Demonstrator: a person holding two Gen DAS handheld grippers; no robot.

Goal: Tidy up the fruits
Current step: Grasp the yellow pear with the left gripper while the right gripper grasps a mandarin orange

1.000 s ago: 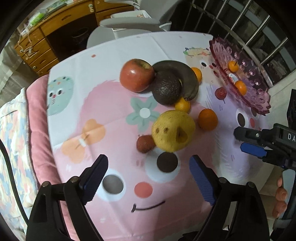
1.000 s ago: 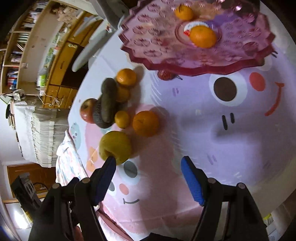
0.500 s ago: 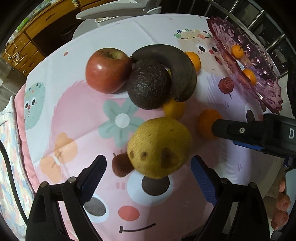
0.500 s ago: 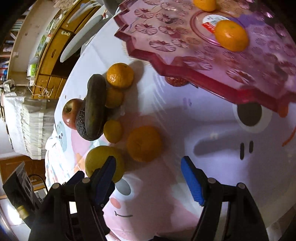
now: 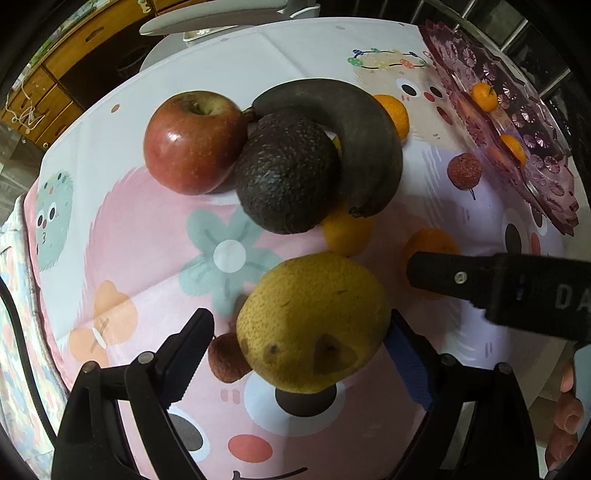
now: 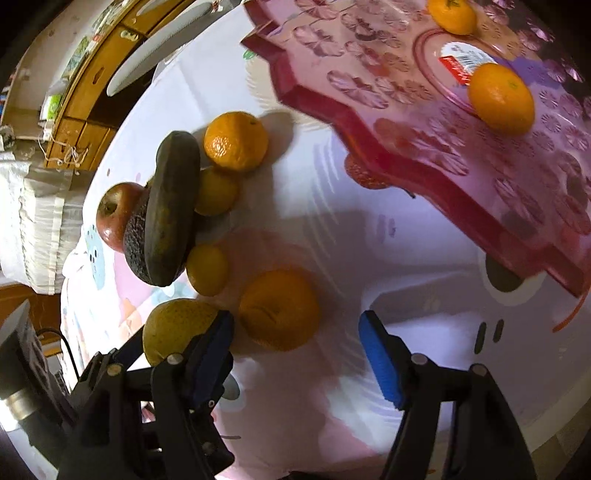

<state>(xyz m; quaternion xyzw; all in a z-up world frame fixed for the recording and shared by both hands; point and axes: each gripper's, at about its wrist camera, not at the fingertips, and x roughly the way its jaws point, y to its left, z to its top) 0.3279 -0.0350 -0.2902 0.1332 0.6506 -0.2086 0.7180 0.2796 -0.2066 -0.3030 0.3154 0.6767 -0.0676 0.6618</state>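
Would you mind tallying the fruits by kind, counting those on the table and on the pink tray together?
Apple: 1
Avocado: 1
Banana: 1
Pear: 1
Lychees: 2
Oranges or tangerines: 6
Total: 12

Round table (image 5: 303,48) under a cartoon-printed cloth (image 5: 147,229). Beyond its far edge, a white chair (image 5: 207,26) and a wooden cabinet (image 5: 62,74) with drawers. Metal window bars (image 5: 517,33) at upper right, dark behind them. In the right wrist view, a folded white fabric stack (image 6: 33,218) beside the cabinet (image 6: 88,122).
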